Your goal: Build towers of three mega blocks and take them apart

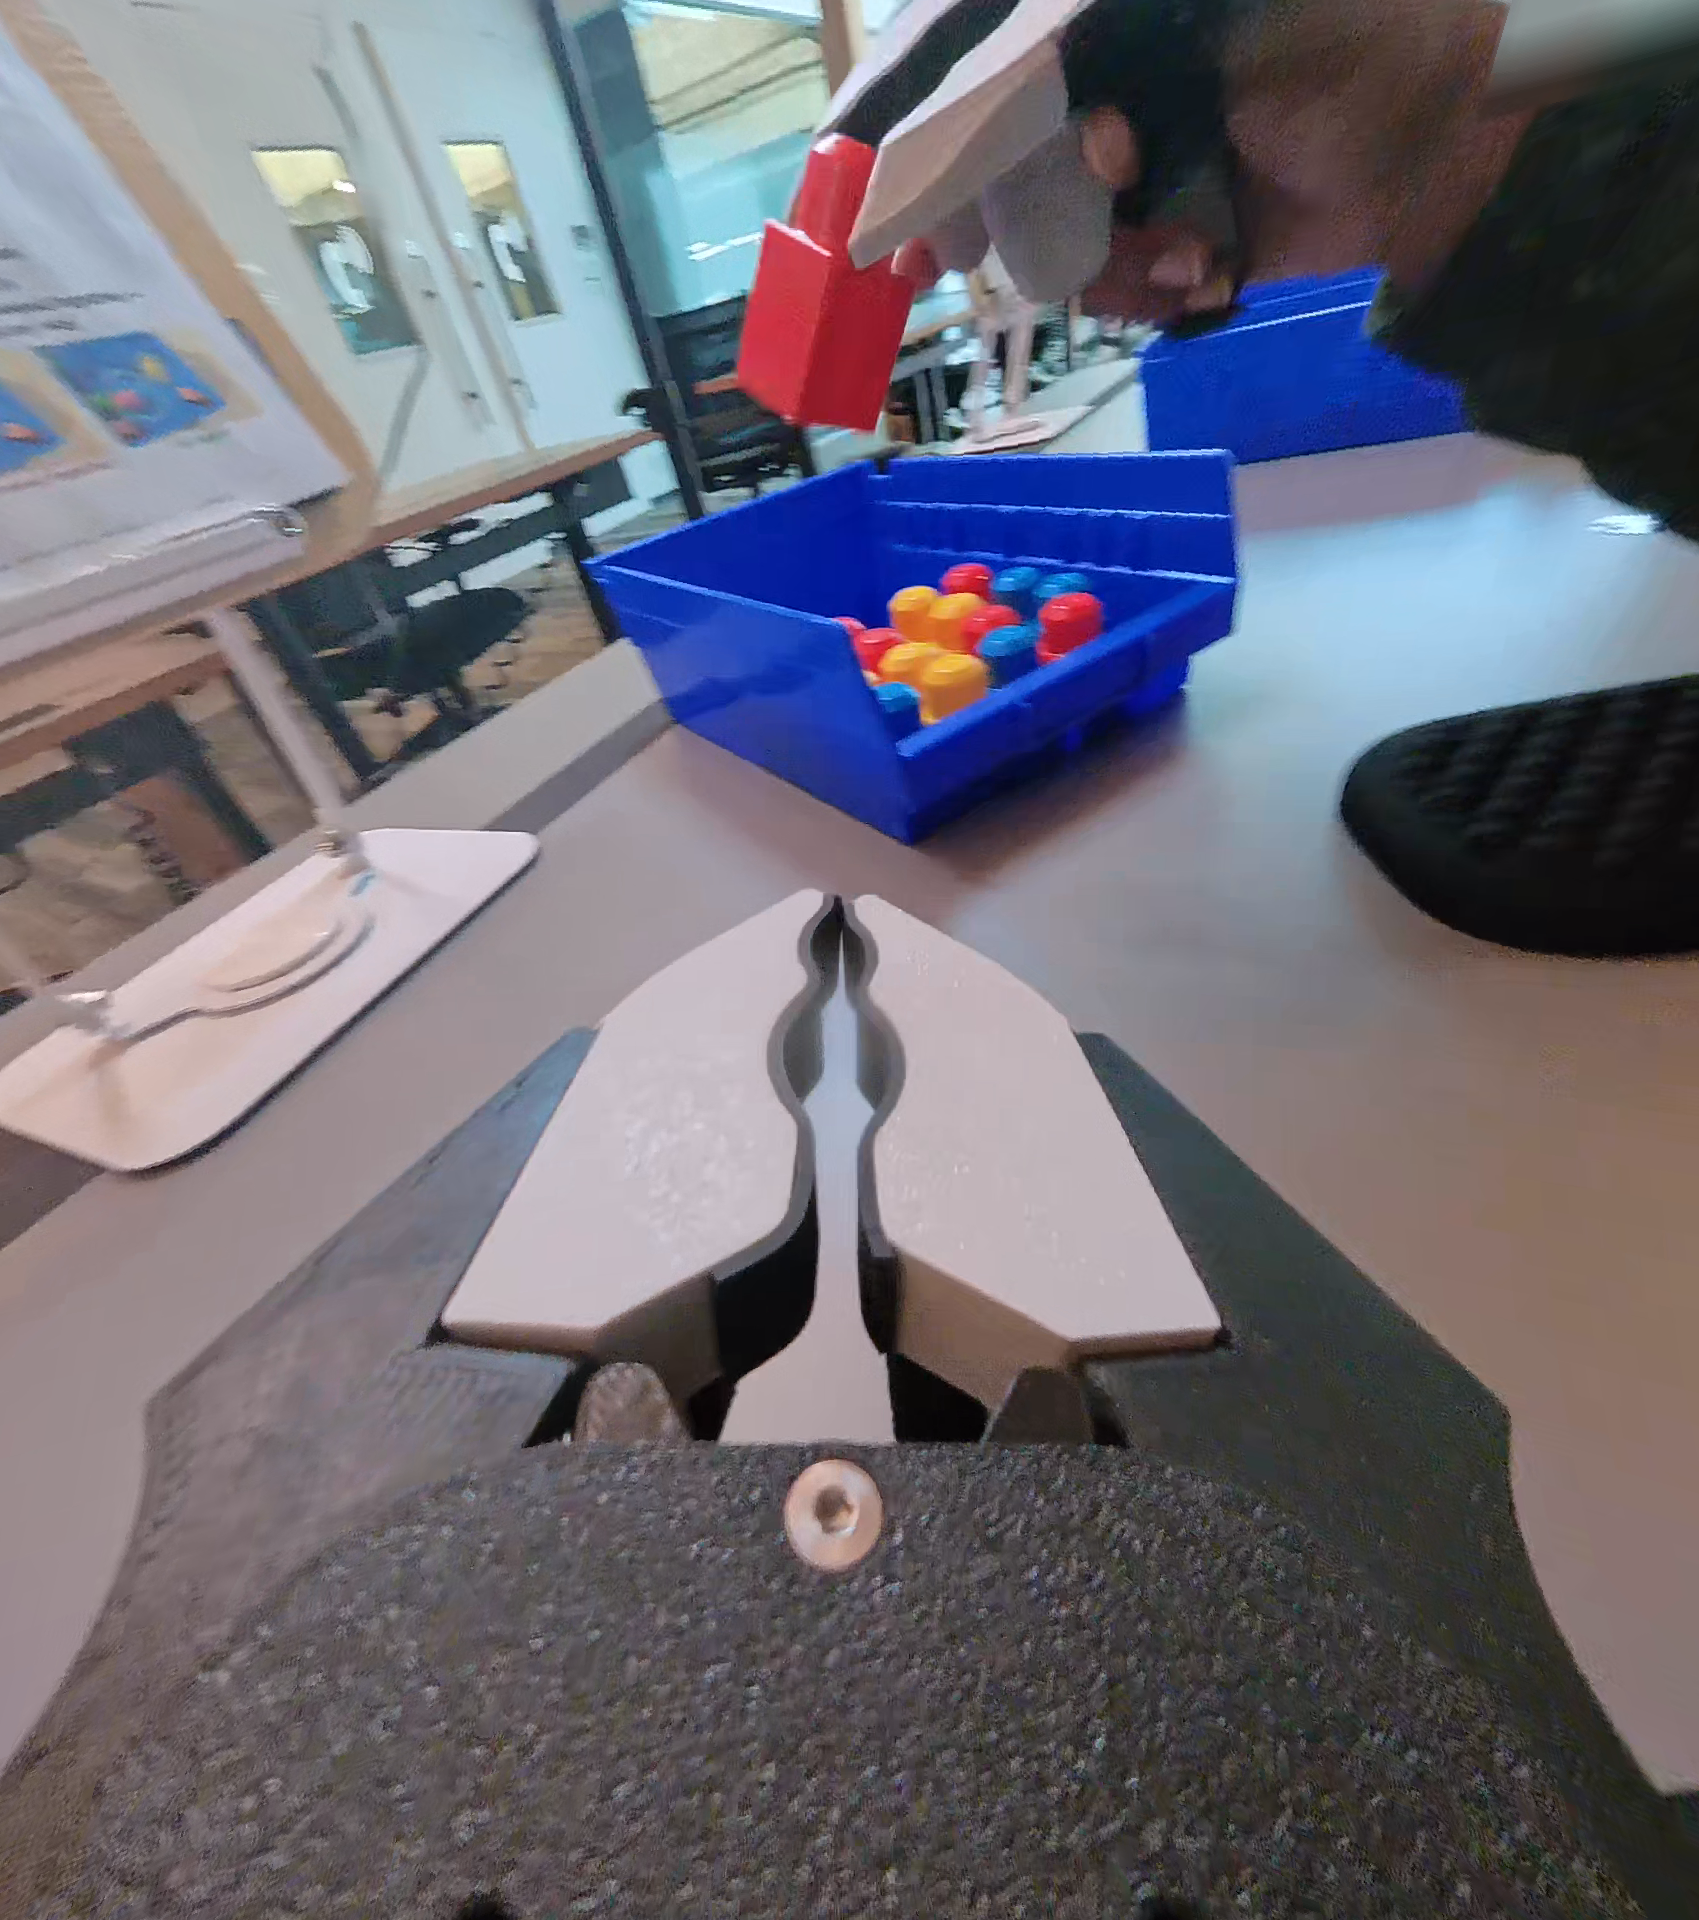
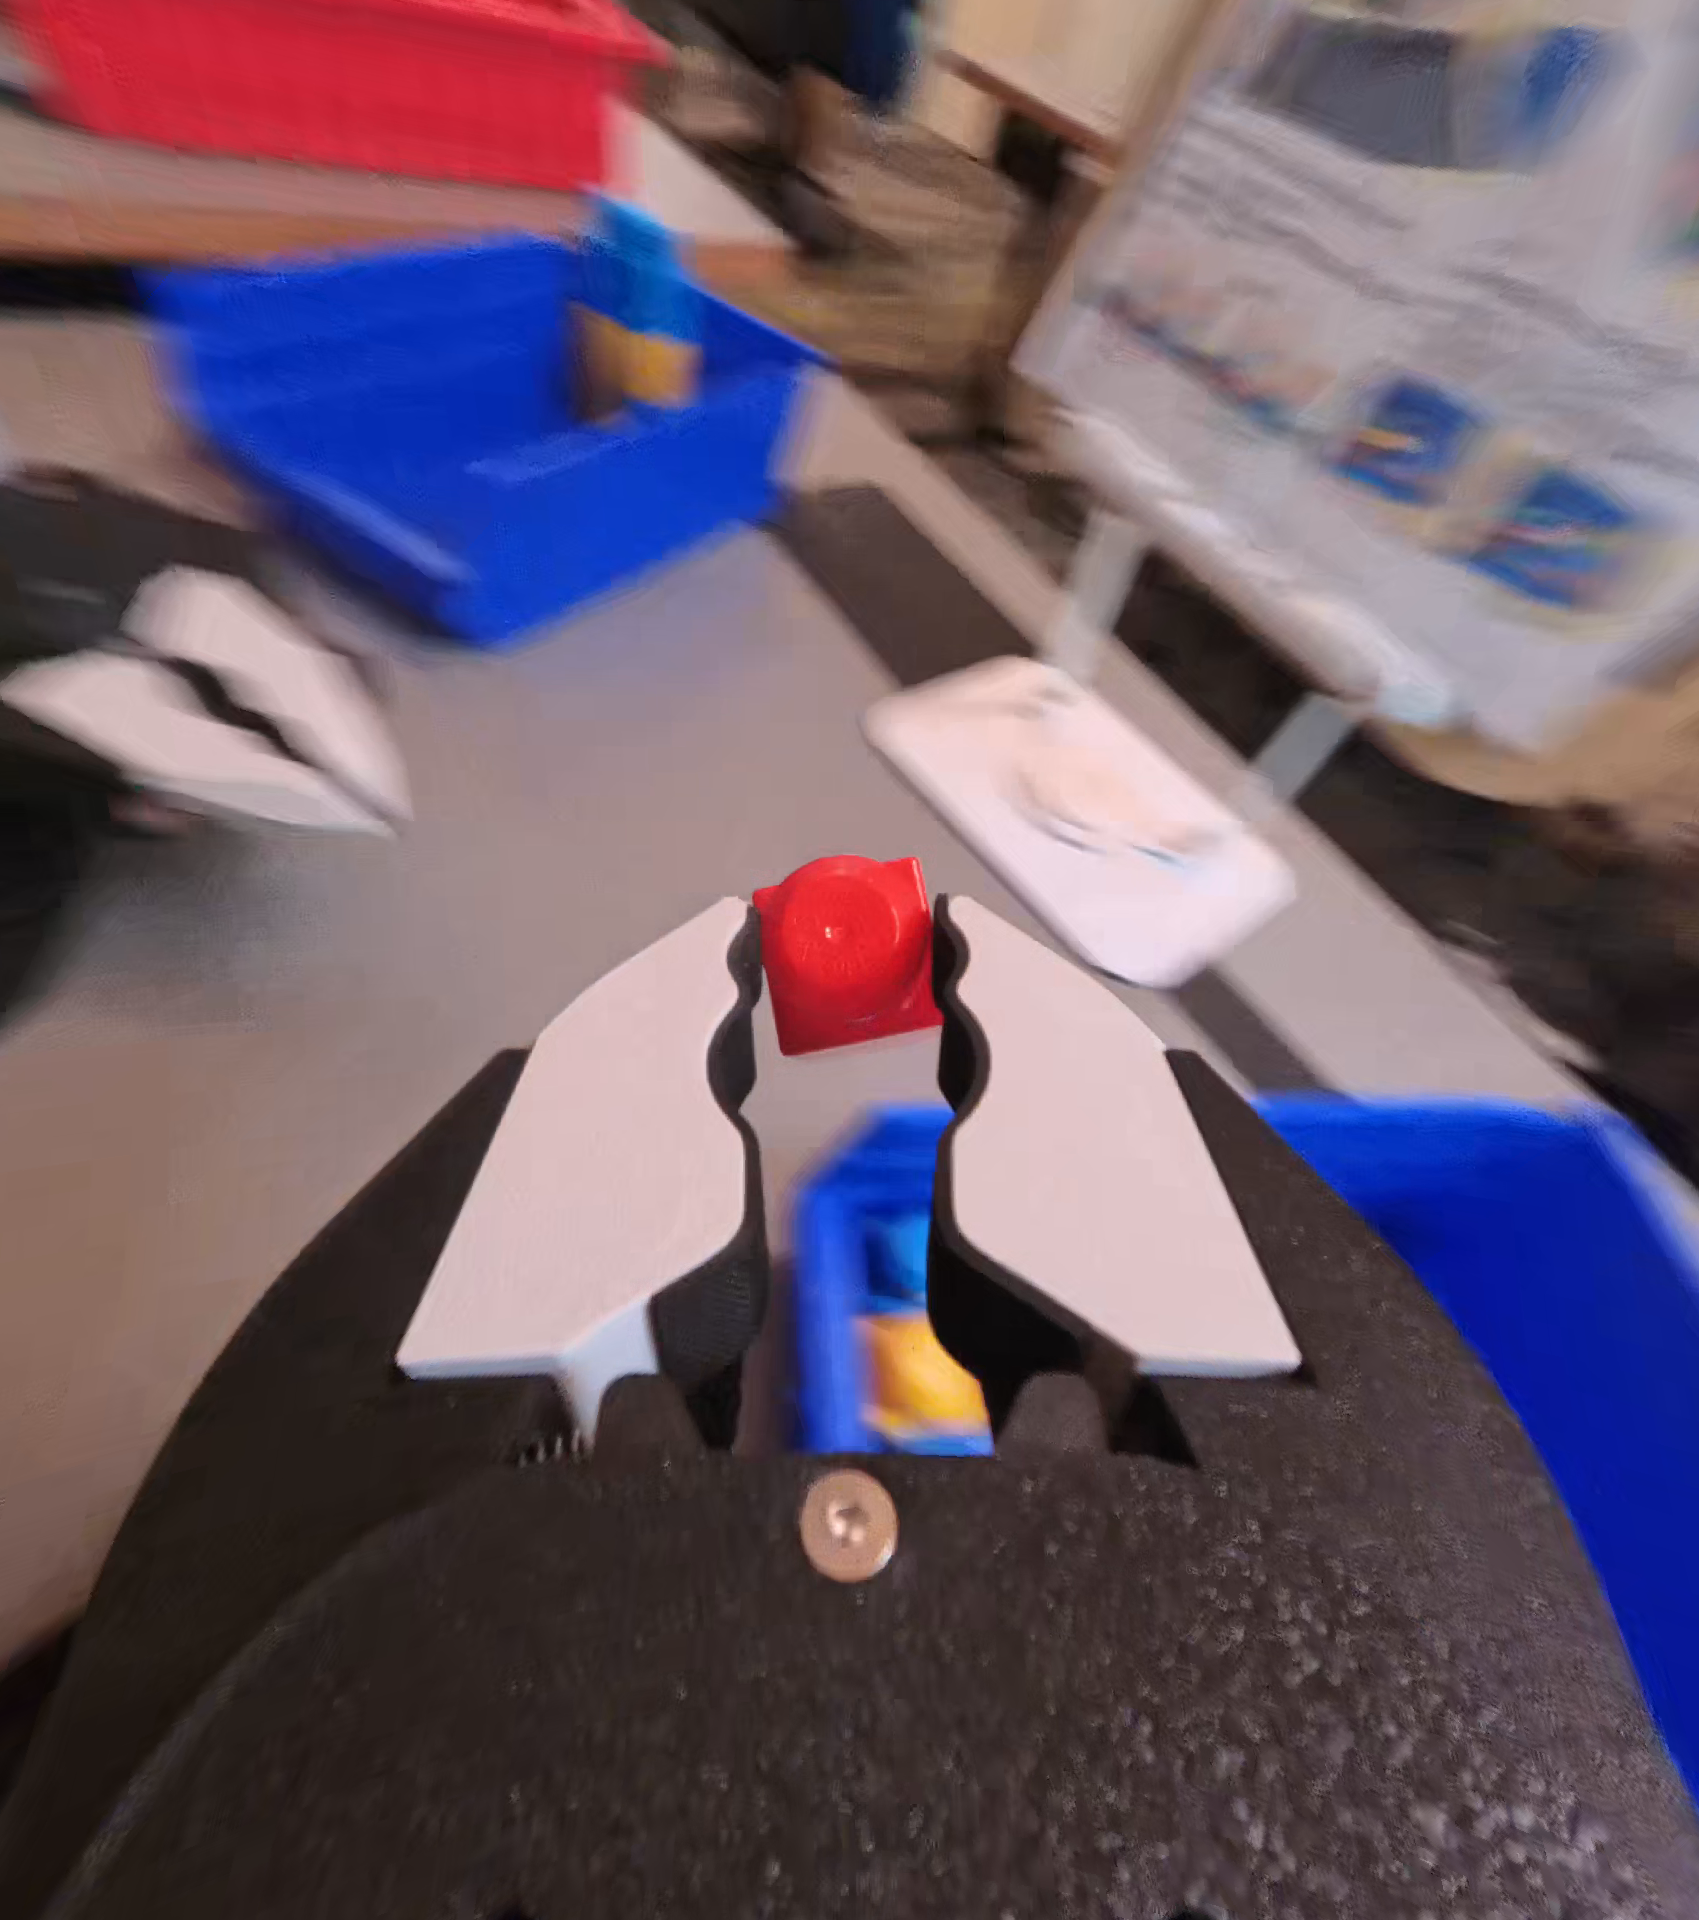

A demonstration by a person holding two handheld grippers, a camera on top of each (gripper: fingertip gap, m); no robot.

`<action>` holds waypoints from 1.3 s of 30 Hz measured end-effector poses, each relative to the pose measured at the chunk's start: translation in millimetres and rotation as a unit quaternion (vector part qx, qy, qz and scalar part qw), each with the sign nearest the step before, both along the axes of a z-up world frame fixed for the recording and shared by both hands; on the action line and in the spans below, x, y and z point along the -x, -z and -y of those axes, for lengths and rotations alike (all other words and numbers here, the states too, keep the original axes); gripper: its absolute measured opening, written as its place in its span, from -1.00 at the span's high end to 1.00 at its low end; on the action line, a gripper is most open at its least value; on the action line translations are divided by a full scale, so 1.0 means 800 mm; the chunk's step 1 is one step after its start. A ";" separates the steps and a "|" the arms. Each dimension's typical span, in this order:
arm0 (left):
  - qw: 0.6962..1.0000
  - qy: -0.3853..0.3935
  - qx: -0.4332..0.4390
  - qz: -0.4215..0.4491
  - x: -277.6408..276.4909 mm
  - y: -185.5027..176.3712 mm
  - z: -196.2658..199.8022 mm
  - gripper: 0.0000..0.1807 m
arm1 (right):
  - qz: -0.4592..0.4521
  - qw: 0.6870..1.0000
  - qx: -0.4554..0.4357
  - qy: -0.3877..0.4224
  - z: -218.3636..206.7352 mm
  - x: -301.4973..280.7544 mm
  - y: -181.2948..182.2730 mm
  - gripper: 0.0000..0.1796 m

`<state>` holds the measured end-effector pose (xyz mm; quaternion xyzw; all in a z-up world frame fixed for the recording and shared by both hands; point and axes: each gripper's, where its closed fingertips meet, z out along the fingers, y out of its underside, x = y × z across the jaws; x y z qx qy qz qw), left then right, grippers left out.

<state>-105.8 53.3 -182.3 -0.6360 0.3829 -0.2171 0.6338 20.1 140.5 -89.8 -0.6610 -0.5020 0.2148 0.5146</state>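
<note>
My right gripper (image 2: 843, 914) is shut on a red mega block (image 2: 845, 966), held in the air with its stud toward the camera. In the left wrist view this gripper (image 1: 866, 244) holds the red block (image 1: 824, 332) high above a blue bin (image 1: 741, 623) holding several red, yellow and blue blocks (image 1: 970, 644). My left gripper (image 1: 840, 914) is shut and empty, low over the grey table, short of the bin. The right wrist view is blurred; the left gripper (image 2: 201, 717) shows at its left.
A white stand base (image 1: 253, 997) with a printed sheet (image 1: 45, 312) sits at the table's left edge. A black mesh object (image 1: 1603, 800) lies at the right. A second blue bin (image 1: 1281, 374) stands behind. The right wrist view shows another blue bin (image 2: 471, 468) and a red bin (image 2: 336, 94). The grippers' ends are close to 20 centimeters from one another.
</note>
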 end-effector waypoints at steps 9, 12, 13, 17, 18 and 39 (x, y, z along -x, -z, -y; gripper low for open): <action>0.999 -0.047 -0.018 -0.011 0.013 -0.001 -0.012 1.00 | 0.220 0.938 0.154 0.220 -0.196 -0.171 0.115 0.65; 0.999 -0.042 -0.020 -0.021 0.011 0.003 -0.011 1.00 | 0.238 0.921 0.223 0.213 -0.204 -0.171 0.163 0.64; 0.999 -0.041 -0.022 -0.024 0.010 0.003 -0.010 1.00 | 0.236 0.917 0.246 0.207 -0.203 -0.168 0.175 0.65; 0.998 -0.035 -0.027 -0.033 0.007 0.005 -0.008 1.00 | 0.230 0.908 0.289 0.198 -0.200 -0.159 0.201 0.65; 0.998 -0.033 -0.028 -0.035 0.006 0.006 -0.007 1.00 | 0.211 0.909 0.300 0.198 -0.200 -0.153 0.199 0.65; 0.906 -0.422 -0.012 -0.026 0.291 -0.112 -0.109 0.92 | -0.209 0.972 0.095 -0.056 0.117 0.051 0.019 0.61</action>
